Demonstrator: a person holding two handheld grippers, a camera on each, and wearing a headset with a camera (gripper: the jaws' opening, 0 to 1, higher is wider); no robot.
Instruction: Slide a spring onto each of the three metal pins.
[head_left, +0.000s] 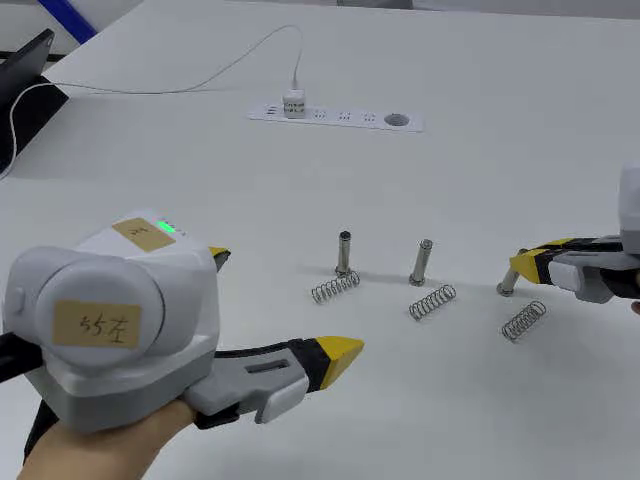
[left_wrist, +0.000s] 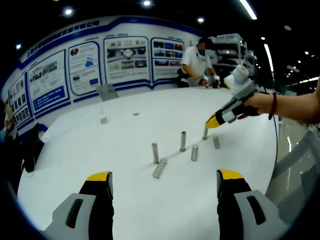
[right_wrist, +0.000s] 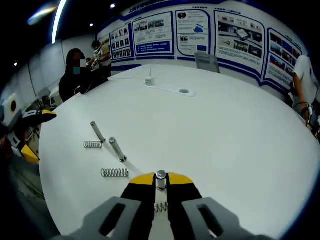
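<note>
Three short metal pins stand in a row on the white counter (head_left: 480, 180), each with a loose coil just beside it: first pin (head_left: 344, 252) and first spring (head_left: 335, 287), middle pin (head_left: 422, 260) and middle spring (head_left: 432, 301), third pin (head_left: 508, 284) and third spring (head_left: 524, 320). The right tool (head_left: 522, 266) has its yellow tips pinched on the third pin near its top. The left tool (left_wrist: 164, 176) gapes wide, holding nothing, well short of the row. The springs look light, thin-wired and prone to rolling or squashing, so a gentle pinch near one end, leaving the mouth free, seems best. The pins look stiff, smooth and easily tipped. A tan sticker (head_left: 96, 324) on the left tool reads roughly "55左". The wall posters (left_wrist: 127, 60) are too small to read.
</note>
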